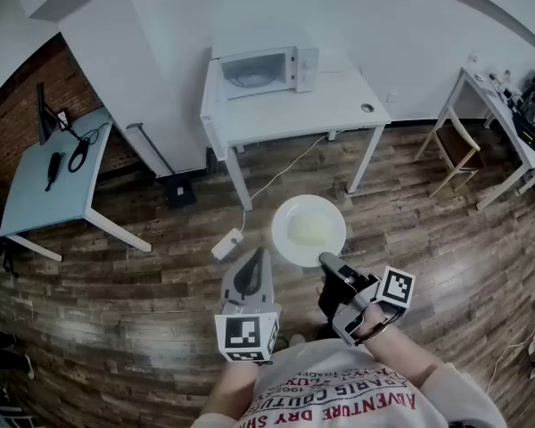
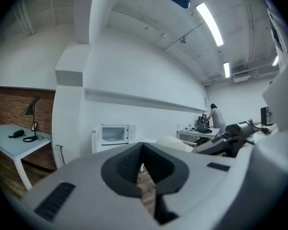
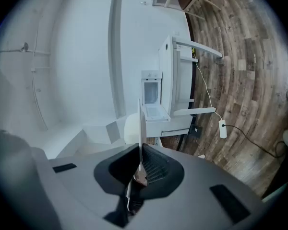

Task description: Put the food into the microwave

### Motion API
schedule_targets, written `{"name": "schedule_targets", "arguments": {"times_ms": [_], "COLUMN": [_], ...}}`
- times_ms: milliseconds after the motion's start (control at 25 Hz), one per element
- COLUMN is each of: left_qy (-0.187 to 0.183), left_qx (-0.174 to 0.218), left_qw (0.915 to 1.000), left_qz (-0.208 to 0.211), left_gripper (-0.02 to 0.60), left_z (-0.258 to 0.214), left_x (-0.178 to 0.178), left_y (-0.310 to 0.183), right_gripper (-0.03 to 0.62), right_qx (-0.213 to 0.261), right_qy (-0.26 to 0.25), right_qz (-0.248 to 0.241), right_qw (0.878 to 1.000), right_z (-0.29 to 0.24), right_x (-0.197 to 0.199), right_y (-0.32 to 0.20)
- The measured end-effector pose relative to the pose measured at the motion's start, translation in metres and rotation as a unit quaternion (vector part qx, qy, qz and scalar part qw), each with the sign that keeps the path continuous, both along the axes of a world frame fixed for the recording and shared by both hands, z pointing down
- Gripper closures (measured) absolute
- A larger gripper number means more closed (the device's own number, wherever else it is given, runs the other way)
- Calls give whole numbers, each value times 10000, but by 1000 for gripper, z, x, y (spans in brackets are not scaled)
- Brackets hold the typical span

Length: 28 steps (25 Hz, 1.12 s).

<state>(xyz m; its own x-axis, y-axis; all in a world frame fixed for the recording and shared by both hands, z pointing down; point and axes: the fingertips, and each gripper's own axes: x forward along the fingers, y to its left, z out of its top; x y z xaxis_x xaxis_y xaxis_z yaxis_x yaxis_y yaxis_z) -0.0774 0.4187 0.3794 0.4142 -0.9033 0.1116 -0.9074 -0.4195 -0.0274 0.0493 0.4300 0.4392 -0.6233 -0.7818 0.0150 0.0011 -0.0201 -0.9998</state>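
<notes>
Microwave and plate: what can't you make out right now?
- Head view: the food is a pale patch, too small to identify.
- Head view: the microwave inside is too small and far to see.
- Right gripper view: the plate shows edge-on in the right gripper, so its top is hidden.

Right gripper is clamped tight on the rim of a white plate, seen edge-on and lined up with the microwave ahead. The microwave sits on a white table, with wood floor underneath.
</notes>
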Motion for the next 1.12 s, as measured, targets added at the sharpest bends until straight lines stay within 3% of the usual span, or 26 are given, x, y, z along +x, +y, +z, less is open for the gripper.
{"name": "schedule_targets", "arguments": {"times_ms": [760, 1120], "left_qy": [86, 17], "left_qx": [-66, -221], "left_qw": [9997, 9997], "left_qz": [196, 89], "left_gripper": [578, 578], "left_z": [5, 17], "left_x": [10, 24], "left_y": [-3, -52], "right_gripper": [568, 568], "right_qx": [-172, -274], "right_qy": [-107, -189], "right_qz": [143, -12], "right_qw": [9997, 9994], "right_z": [3, 11], "right_x": [9, 21], "right_y": [0, -53]}}
